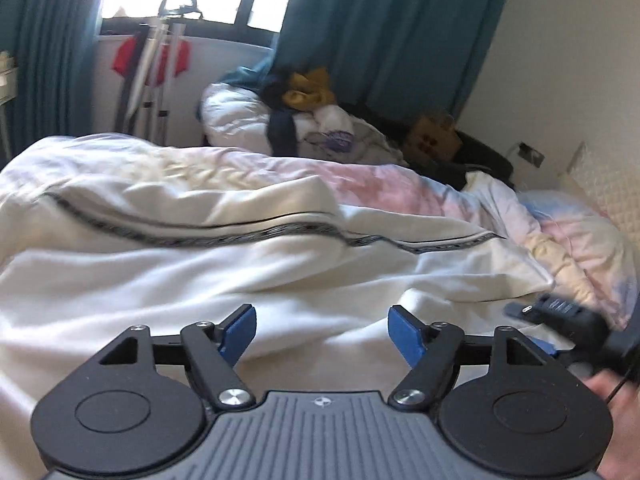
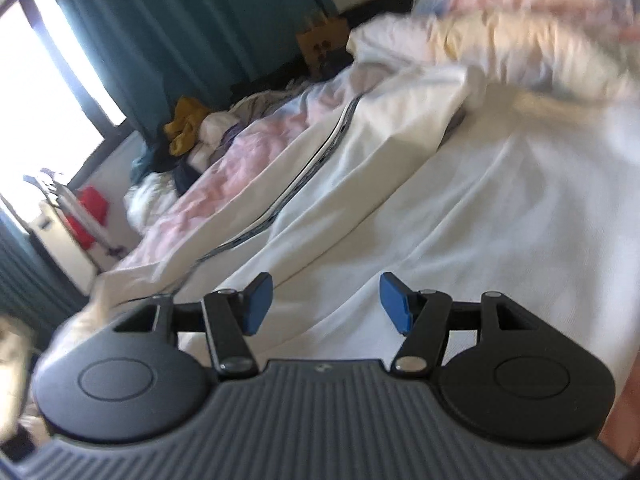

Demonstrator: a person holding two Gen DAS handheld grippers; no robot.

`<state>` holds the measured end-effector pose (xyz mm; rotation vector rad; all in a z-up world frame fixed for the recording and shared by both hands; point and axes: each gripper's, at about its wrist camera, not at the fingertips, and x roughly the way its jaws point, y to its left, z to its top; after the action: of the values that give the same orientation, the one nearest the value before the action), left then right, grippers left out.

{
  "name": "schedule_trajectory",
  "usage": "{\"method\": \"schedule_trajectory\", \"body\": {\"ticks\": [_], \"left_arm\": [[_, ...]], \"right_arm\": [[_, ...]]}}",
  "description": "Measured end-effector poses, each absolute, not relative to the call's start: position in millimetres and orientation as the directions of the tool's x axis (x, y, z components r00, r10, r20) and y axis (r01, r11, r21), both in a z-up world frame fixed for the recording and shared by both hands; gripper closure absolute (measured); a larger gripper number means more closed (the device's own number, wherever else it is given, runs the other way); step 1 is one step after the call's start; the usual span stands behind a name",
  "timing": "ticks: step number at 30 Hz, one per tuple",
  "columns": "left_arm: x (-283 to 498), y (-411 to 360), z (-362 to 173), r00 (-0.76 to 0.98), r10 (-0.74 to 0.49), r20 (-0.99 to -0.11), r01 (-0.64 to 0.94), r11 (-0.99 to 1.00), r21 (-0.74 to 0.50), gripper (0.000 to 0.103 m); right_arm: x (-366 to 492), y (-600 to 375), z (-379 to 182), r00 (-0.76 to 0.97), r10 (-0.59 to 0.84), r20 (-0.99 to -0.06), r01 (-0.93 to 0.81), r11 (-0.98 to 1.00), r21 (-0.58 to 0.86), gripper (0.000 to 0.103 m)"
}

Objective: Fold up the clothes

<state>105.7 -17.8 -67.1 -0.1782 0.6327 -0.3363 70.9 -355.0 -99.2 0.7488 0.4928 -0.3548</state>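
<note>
While both tools hover over a bed point(image 1: 580, 240), nothing is gripped.
Left tool point(image 1: 322, 330) and right tool point(image 2: 326, 304) gape, blue pads apart; white garment point(image 1: 200, 248) lies spread beneath.

The right gripper point(image 2: 326, 304) hangs over the bed point(image 2: 500, 220), its blue-padded jaws spread apart with nothing between them — only white sheet below. A cream garment point(image 2: 360, 136) with a dark patterned stripe point(image 2: 316, 160) lies from 9 o'clock up toward 1 o'clock, just beside a pastel pink-and-blue duvet point(image 2: 248, 136). At 10 o'clock sits a heap of clothes point(image 2: 188, 124) — mustard on top — below teal curtains point(image 2: 180, 20). A bright window point(image 2: 48, 80) fills 9 o'clock. The view is tilted and blurred.
</note>
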Motion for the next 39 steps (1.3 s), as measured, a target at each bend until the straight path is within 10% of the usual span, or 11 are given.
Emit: {"method": "schedule_trajectory", "body": {"ticks": [21,24,26,28,39], "left_arm": [[161,34,-115,0.709,-0.337,-0.619,0.108,0.92,-0.377,0.025],[173,35,-124,0.69,-0.355,-0.63,0.099,0.91,-0.404,0.025],[176,34,-126,0.69,-0.365,-0.625,0.109,0.906,-0.409,0.025],[176,35,-126,0.692,-0.368,-0.621,0.115,0.905,-0.409,0.025],[162,39,-112,0.732,-0.365,-0.575,0.13,0.904,-0.408,0.025]], "right_arm": [[191,-595,-151,0.733,-0.146,-0.664,0.668,0.336,0.664,0.041],[218,-590,-130,0.711,-0.214,-0.67,0.681,0.446,0.581,0.053],[238,-581,-111,0.681,-0.245,-0.69,0.69,0.53,0.493,0.089],[255,-574,-86,0.675,-0.256,-0.692,0.677,0.588,0.444,0.092],[233,-574,23,0.912,-0.248,-0.327,0.393,0.757,0.521,0.098]]}}
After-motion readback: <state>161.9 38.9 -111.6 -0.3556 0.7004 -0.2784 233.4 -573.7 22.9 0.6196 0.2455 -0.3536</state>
